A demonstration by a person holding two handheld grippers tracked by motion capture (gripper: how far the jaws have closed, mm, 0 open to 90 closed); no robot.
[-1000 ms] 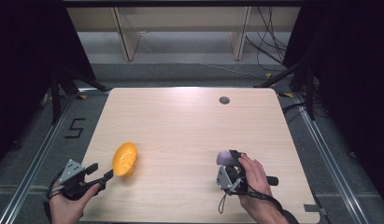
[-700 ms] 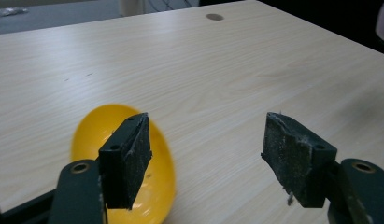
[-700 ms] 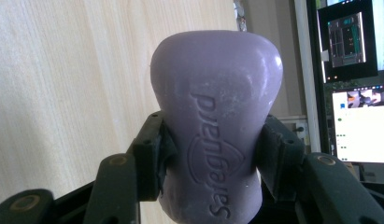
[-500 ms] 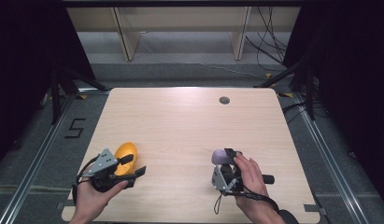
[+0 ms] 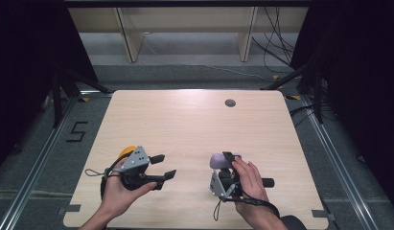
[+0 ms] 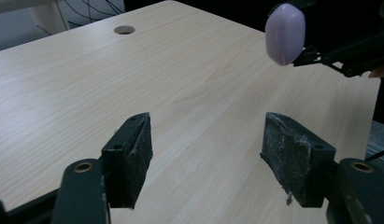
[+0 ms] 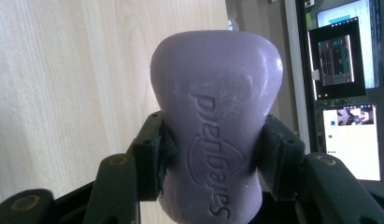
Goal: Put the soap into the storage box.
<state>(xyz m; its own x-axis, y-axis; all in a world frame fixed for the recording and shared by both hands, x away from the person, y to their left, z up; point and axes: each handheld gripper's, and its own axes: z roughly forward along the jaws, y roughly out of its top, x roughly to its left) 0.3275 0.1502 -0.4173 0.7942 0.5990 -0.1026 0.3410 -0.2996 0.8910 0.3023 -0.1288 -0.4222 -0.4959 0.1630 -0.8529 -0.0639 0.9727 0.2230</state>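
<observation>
A lilac bar of soap (image 7: 217,116) with raised lettering stands clamped between the jaws of my right gripper (image 7: 215,142). In the high view that gripper (image 5: 226,161) rests at the table's front right with the soap (image 5: 218,160) at its tip. The left gripper view has the soap (image 6: 285,33) hanging at the upper right. My left gripper (image 5: 165,166) hovers at the front left and points right toward the soap. Its jaws (image 6: 206,154) stand wide apart with nothing between them and have just been closing a little. An orange oval thing (image 5: 126,151) peeks out behind the left gripper's plate.
The pale wooden table (image 5: 194,124) has a round cable hole (image 5: 230,102) near its far edge. Shelf legs and cables stand on the floor beyond the table. Computer screens (image 7: 348,93) glow off to one side in the right gripper view.
My left hand has swung to the right and risen, passing over the orange thing, which stays where it lay. The right hand and the soap have hardly moved.
</observation>
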